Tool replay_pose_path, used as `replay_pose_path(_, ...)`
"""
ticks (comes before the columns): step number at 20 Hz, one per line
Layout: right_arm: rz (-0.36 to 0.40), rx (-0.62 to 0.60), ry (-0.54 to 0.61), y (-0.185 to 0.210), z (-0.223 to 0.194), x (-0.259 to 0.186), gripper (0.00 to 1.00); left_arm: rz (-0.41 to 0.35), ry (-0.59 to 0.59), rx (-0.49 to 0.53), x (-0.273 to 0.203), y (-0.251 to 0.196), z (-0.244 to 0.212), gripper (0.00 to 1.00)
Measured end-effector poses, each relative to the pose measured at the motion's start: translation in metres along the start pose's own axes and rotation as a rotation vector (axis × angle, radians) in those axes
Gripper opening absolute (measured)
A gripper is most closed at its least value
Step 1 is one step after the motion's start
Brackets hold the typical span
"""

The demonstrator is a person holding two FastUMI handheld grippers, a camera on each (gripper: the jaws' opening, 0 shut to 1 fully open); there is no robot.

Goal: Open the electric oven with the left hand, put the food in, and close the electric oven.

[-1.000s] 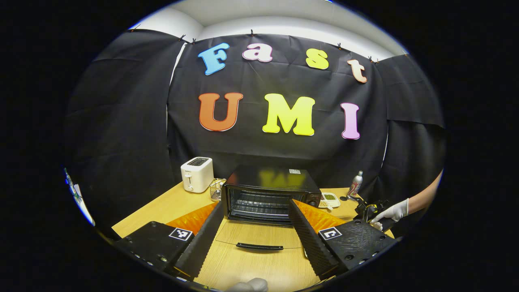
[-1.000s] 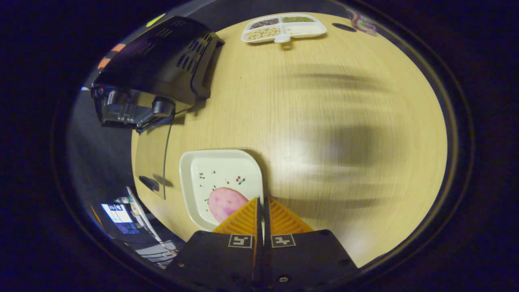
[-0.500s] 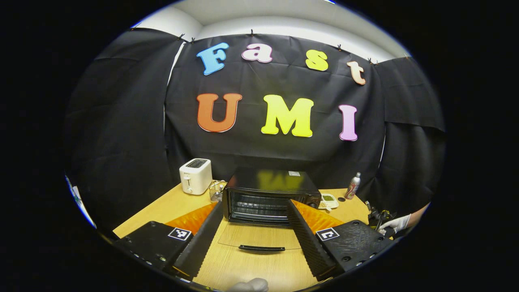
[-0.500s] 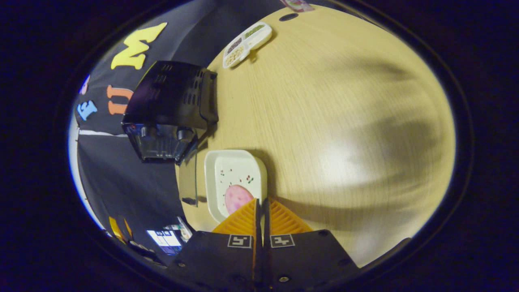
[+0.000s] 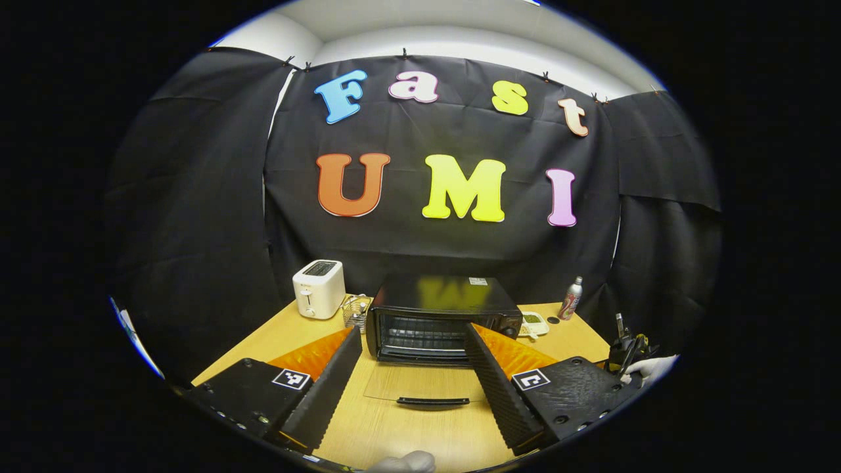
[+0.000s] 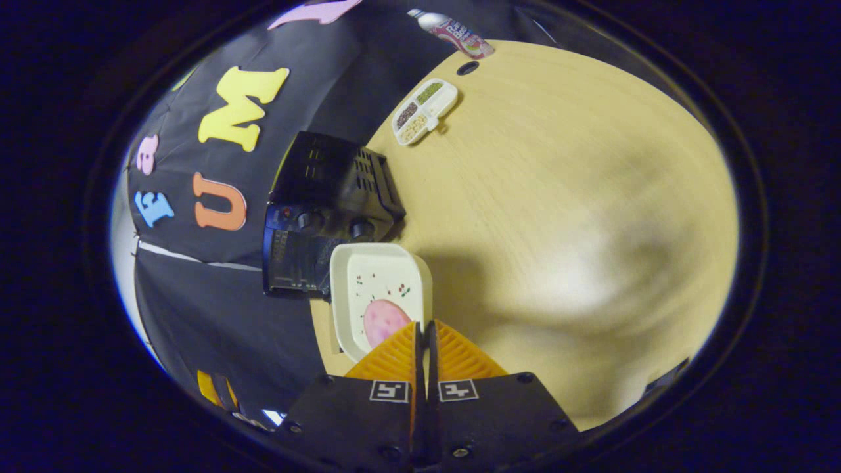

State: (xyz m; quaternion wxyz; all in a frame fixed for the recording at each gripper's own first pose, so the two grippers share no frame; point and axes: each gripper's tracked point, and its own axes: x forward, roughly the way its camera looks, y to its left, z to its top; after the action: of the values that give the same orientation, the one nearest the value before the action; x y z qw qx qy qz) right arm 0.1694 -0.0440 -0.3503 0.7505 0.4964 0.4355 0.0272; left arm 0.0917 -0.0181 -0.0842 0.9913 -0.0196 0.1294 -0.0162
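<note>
A pale wooden tabletop point(image 5: 276, 332) fronts a black cloth wall in the left gripper view. At centre sits the black electric oven point(image 5: 441, 316), its glass door point(image 5: 430, 387) dropped flat onto the wood toward the camera, dark handle nearest us, wire rack visible inside. The left gripper point(image 5: 414, 364) hangs in front of it at the bottom of the frame, fingers spread wide and empty, framing the lowered door. Left of the oven stands a white two-slot toaster point(image 5: 318, 288), with a small wire basket point(image 5: 355, 311) between them. To the oven's right lie a white divided snack dish point(image 5: 533, 322) and a slim metal bottle point(image 5: 571, 299). At the lower right edge a white-gloved hand point(image 5: 647, 368) grips the other tool.

Over to the right gripper view: the right gripper point(image 6: 425, 332), bottom centre, has its fingers pressed together on the rim of a white square plate point(image 6: 355, 309), and the plate is lifted off the table. A round pink slice of food point(image 6: 382, 322) lies on the plate, just above the fingertips. Beyond the plate, centre left, sits the oven point(image 6: 325, 203), knobs facing us.
</note>
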Motion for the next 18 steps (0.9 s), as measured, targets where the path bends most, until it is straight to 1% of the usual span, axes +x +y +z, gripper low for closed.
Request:
replay_pose_path(1,-0.005,0.031,-0.028,0.009,-0.011,0.007,0.04,-0.005,0.001,0.006,-0.002,0.006,0.004,0.95)
replay_pose_path(2,-0.001,0.066,-0.052,0.019,-0.023,0.013,0.0,-0.004,-0.006,0.013,-0.005,0.012,0.008,0.95)
replay_pose_path(3,-0.005,0.112,-0.076,0.028,-0.034,0.021,0.04,-0.004,-0.005,0.02,-0.007,0.019,0.011,0.96)
replay_pose_path(5,-0.013,0.184,-0.137,0.043,-0.05,0.038,0.04,0.0,0.0,0.031,-0.01,0.032,0.013,0.96)
replay_pose_path(6,-0.022,0.207,-0.173,0.047,-0.054,0.047,0.04,0.004,0.003,0.04,-0.013,0.039,0.013,0.96)
replay_pose_path(7,-0.034,0.232,-0.203,0.052,-0.058,0.056,0.0,0.012,0.004,0.051,-0.015,0.046,0.015,0.95)
replay_pose_path(8,-0.04,0.258,-0.22,0.056,-0.06,0.064,0.04,0.017,0.01,0.057,-0.018,0.051,0.013,0.95)
replay_pose_path(9,-0.025,0.285,-0.233,0.064,-0.062,0.07,0.0,0.019,0.013,0.062,-0.021,0.054,0.013,0.95)
replay_pose_path(10,-0.002,0.305,-0.241,0.075,-0.063,0.077,0.04,0.021,0.016,0.067,-0.022,0.058,0.013,0.95)
replay_pose_path(11,0.009,0.319,-0.246,0.083,-0.063,0.085,0.01,0.024,0.024,0.072,-0.022,0.061,0.01,0.96)
replay_pose_path(12,0.009,0.325,-0.256,0.09,-0.06,0.094,0.04,0.025,0.027,0.076,-0.021,0.062,0.008,0.95)
replay_pose_path(13,0.013,0.327,-0.27,0.097,-0.056,0.103,0.0,0.028,0.028,0.079,-0.022,0.064,0.008,0.95)
replay_pose_path(14,0.015,0.331,-0.275,0.102,-0.053,0.11,0.0,0.028,0.033,0.077,-0.022,0.066,0.007,0.95)
replay_pose_path(15,0.027,0.342,-0.272,0.109,-0.05,0.116,0.04,0.03,0.042,0.072,-0.021,0.067,0.006,0.95)
replay_pose_path(17,0.039,0.343,-0.267,0.122,-0.042,0.128,0.03,0.028,0.043,0.064,-0.02,0.066,0.009,0.96)
replay_pose_path(18,0.036,0.336,-0.271,0.125,-0.036,0.133,0.0,0.033,0.042,0.062,-0.018,0.067,0.011,0.95)
